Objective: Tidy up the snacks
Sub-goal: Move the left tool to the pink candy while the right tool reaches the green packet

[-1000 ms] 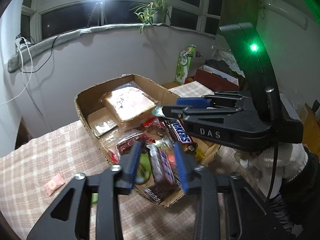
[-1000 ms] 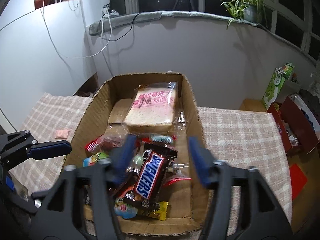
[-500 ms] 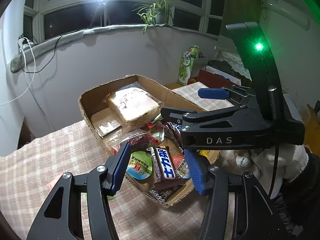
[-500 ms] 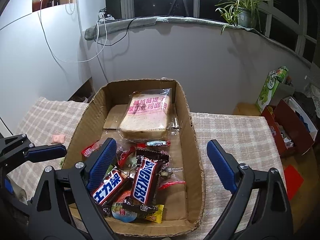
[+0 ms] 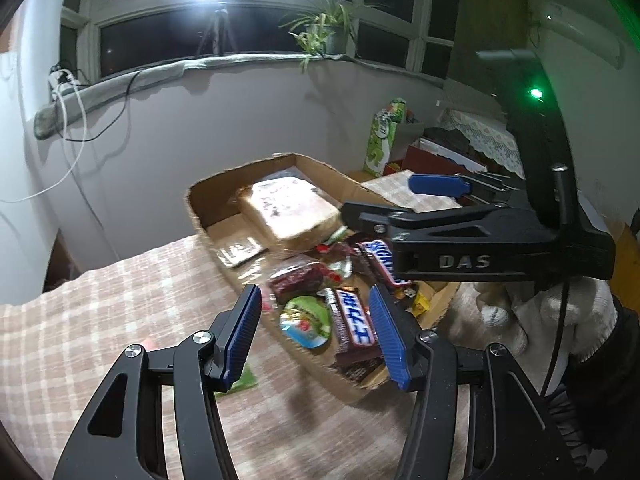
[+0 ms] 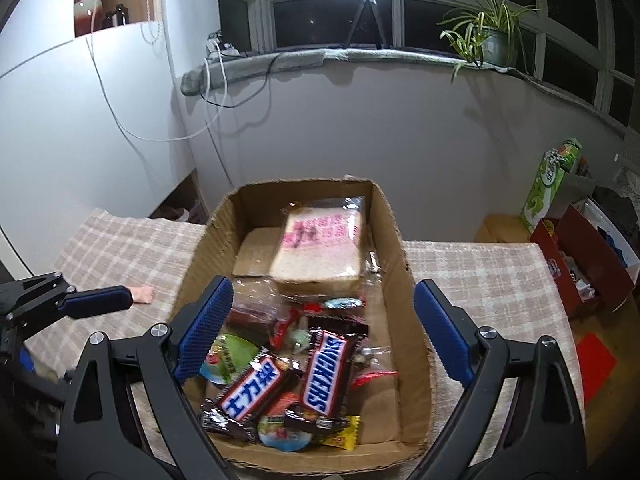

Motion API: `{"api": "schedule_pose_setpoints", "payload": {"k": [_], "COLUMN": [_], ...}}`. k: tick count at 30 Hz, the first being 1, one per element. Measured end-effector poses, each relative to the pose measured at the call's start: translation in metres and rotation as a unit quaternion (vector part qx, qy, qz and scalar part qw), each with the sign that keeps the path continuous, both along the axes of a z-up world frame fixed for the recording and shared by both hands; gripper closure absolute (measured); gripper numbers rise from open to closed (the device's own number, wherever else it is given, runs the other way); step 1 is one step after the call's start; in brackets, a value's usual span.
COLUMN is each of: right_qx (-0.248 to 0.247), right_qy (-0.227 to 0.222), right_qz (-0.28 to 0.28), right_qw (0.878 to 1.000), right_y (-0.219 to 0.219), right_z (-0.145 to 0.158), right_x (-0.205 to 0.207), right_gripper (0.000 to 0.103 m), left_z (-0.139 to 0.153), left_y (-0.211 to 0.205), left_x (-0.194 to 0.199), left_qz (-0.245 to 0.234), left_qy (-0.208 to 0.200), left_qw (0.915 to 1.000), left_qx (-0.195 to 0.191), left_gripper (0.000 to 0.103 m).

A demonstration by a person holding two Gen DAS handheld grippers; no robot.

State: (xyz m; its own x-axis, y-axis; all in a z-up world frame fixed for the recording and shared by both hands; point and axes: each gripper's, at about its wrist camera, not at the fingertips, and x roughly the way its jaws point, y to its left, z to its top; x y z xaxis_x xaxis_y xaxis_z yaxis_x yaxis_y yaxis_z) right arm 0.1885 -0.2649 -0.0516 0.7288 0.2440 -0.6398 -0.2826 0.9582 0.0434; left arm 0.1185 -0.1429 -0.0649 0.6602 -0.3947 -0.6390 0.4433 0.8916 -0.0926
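Left wrist view: left gripper (image 5: 314, 334) above the near end of the cardboard box (image 5: 208, 196), jaws parted, nothing held. Snacks lie inside; a green packet (image 5: 242, 380) rests outside on the checked cloth (image 5: 120, 300). Advice: collect strays, lowering squarely over each.

Right wrist view: right gripper (image 6: 320, 330) spread wide over the Snickers bar (image 6: 326, 374), empty. A pink sweet (image 6: 142, 294) lies outside the box.

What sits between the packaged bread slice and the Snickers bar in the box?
In the right wrist view, a small teal-wrapped candy lies between the bread and Snickers bar.
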Motion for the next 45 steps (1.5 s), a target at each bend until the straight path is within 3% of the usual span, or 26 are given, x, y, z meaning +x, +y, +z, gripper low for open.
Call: {"api": "schedule_pose_setpoints", "payload": {"k": [14,26,29,34,36,37,45], "right_qx": [0.069,0.048,0.03,0.039,0.046,0.047,0.004], "right_qy": [-0.017,-0.001,0.017,0.067,0.089,0.098,0.117], "right_qz": [0.074,0.167,0.168,0.13,0.108,0.1,0.02], "right_qw": [0.995,0.985,0.985,0.988,0.989,0.989,0.993], "right_y": [0.034,0.111,0.13,0.139,0.141,0.142,0.153], "right_z": [0.015,-0.009,-0.025,-0.055,-0.065,-0.07,-0.085], "right_x": [-0.03,-0.093,-0.103,-0.096,-0.09,-0.086,-0.066], "right_gripper": [0.009,0.01,0.016,0.017,0.034,0.037,0.043], "left_z": [0.0,-0.014,-0.019,-0.03,-0.037,-0.04,-0.047], "left_y": [0.076,0.128,0.139,0.146,0.147,0.147,0.142], "left_x": [0.014,0.023,0.027,0.031,0.034,0.035,0.046], "left_qz": [0.072,0.11,0.115,0.104,0.098,0.095,0.043], "left_qy": [0.006,0.027,0.036,0.052,0.062,0.067,0.067], "left_qw": [0.9972,0.9932,0.9923,0.9929,0.993,0.9929,0.9967], "left_qx": [-0.021,-0.026,-0.028,-0.023,-0.024,-0.026,0.015], "left_gripper": [0.048,0.048,0.048,0.048,0.048,0.048,0.048]}}
